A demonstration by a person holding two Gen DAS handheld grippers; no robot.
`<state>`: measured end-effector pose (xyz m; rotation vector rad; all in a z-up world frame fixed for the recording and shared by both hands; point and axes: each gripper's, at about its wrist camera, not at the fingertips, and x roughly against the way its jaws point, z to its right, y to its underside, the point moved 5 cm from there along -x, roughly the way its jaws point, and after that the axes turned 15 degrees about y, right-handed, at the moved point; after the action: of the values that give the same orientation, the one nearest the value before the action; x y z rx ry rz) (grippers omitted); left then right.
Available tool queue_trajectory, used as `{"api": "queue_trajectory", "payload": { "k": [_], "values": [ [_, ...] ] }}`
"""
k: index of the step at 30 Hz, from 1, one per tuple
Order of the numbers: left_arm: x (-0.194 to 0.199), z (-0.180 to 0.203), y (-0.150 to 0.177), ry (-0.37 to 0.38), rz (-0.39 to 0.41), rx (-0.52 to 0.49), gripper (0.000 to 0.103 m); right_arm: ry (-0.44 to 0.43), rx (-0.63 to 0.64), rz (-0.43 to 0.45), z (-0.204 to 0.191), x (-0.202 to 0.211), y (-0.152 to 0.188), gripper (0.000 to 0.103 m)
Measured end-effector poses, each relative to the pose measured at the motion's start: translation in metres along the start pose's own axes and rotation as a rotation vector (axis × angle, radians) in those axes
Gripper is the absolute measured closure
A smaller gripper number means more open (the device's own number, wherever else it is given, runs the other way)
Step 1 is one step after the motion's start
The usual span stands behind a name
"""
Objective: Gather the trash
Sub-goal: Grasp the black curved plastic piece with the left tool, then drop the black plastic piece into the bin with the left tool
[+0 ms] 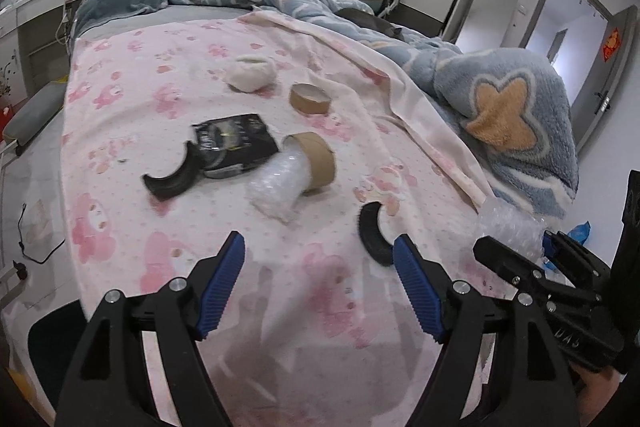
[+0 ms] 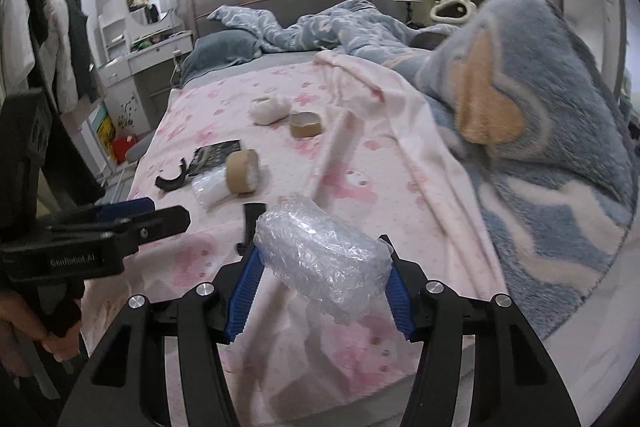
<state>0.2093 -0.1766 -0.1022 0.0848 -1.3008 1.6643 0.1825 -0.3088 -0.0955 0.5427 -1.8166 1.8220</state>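
**Right gripper holds bubble wrap, left gripper open over bed**

Right gripper (image 2: 322, 281): blue pads clamped on a wad of bubble wrap (image 2: 324, 259), one pad on each side, wad lifted off the pink sheet (image 2: 360, 163). In the left wrist view the same wad (image 1: 510, 227) shows at 3 o'clock, at the bed's near right edge.

Left gripper (image 1: 320, 283): jaws wide apart, nothing between them, over bare pink sheet near the foot of the bed.

Trash still on the sheet, from the left gripper:
- curved black piece (image 1: 374, 233), 1 o'clock, just beside the right fingertip.
- cardboard tape roll (image 1: 316, 163) on its side with clear plastic wrap (image 1: 276, 187) stuffed in it, 12 o'clock.
- black packet (image 1: 234, 143) at 11 o'clock, just left of that roll; second curved black piece (image 1: 172, 179) overlapping its left edge.
- second cardboard ring (image 1: 310, 99), further out at 12 o'clock.
- white crumpled wad (image 1: 250, 73), beyond, at 11 o'clock.

Blue fleece blanket (image 1: 516, 123) bunched along the right side, 2 o'clock.
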Motion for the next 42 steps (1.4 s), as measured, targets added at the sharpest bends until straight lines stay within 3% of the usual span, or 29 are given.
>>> {"api": "queue_trajectory", "payload": {
  "k": [8, 12, 21, 25, 32, 42],
  "values": [
    [-0.032, 0.018, 0.006, 0.016, -0.038, -0.038, 0.026, 0.0, -0.041, -0.013, 0.024, -0.002, 0.007, 0.045],
    [-0.047, 0.021, 0.006, 0.002, -0.056, -0.055, 0.034, -0.001, -0.052, -0.016, 0.031, -0.003, 0.009, 0.045],
    [-0.071, 0.021, 0.005, 0.036, -0.076, -0.016, 0.037, -0.004, -0.079, -0.028, 0.052, -0.004, 0.018, 0.045],
    [-0.077, 0.019, 0.003, 0.049, -0.078, 0.005, 0.039, -0.008, -0.09, -0.031, 0.059, -0.004, 0.021, 0.045],
    [-0.088, 0.021, -0.001, 0.094, -0.095, 0.009, 0.058, -0.008, -0.092, -0.035, 0.066, -0.007, 0.019, 0.045],
    [-0.08, 0.021, -0.009, 0.116, -0.068, 0.031, 0.059, -0.019, -0.065, -0.028, 0.055, -0.007, 0.009, 0.045]
  ]
}}
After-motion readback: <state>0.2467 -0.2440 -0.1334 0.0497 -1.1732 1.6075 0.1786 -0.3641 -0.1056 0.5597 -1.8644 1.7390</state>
